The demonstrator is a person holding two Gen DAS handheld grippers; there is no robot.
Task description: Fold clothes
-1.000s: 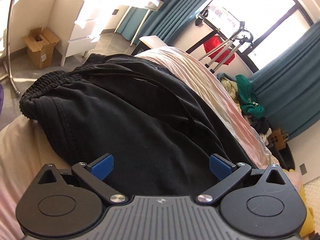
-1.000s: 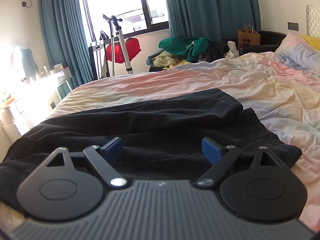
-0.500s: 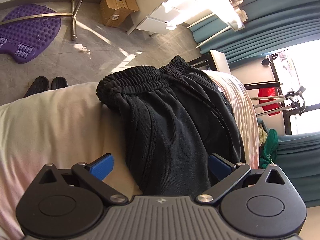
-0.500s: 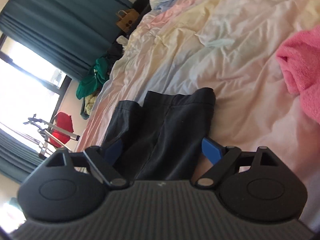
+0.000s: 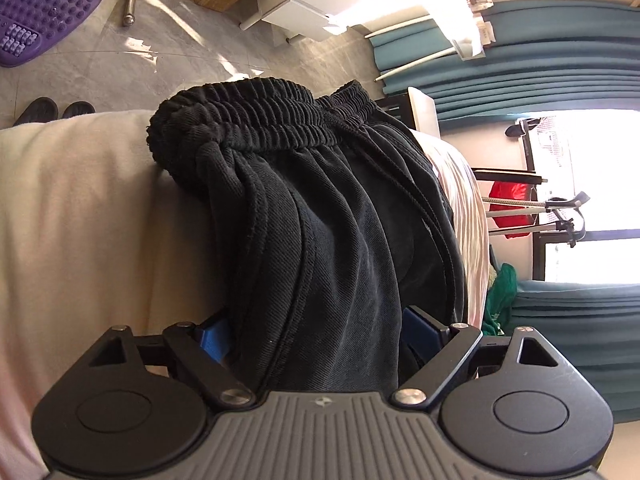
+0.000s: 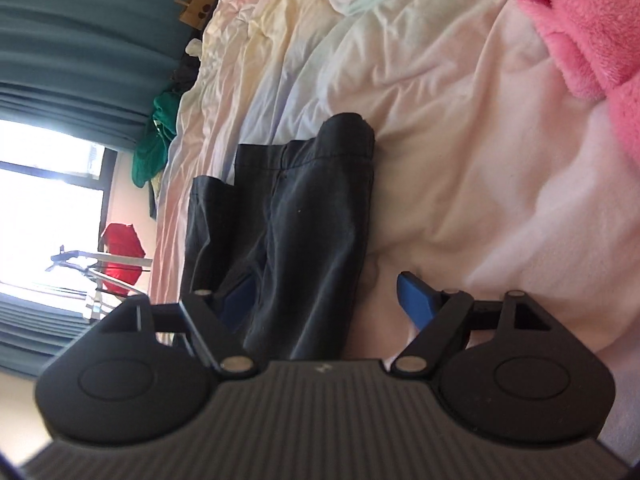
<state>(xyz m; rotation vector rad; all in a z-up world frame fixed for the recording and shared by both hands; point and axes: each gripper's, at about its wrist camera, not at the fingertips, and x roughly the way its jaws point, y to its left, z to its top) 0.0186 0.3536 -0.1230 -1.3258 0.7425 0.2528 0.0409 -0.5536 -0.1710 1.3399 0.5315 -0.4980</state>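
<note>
Our left gripper [image 5: 316,338] has its jaws spread, with a thick bunch of the black trousers [image 5: 320,240] between the blue pads [image 5: 212,338]. The pads sit at either side of the cloth, and we cannot tell whether they press it yet. From this tool the trousers run straight ahead to the ribbed waistband [image 5: 248,128], which lies at the edge of the bed [image 5: 80,216], above the floor.

Our right gripper [image 6: 326,300] is spread too. The trousers [image 6: 304,216] pass between its pads nearer the left one, while the right pad [image 6: 416,300] stands over bare sheet. Ahead of it the leg hems [image 6: 344,136] end well short of the pink blanket [image 6: 592,32].

So the long axis runs from one tool to the other: left nearer the waist, right nearer the hems. We judge the fold must bring one end over the other along that line, once both tools close on the cloth.
</note>
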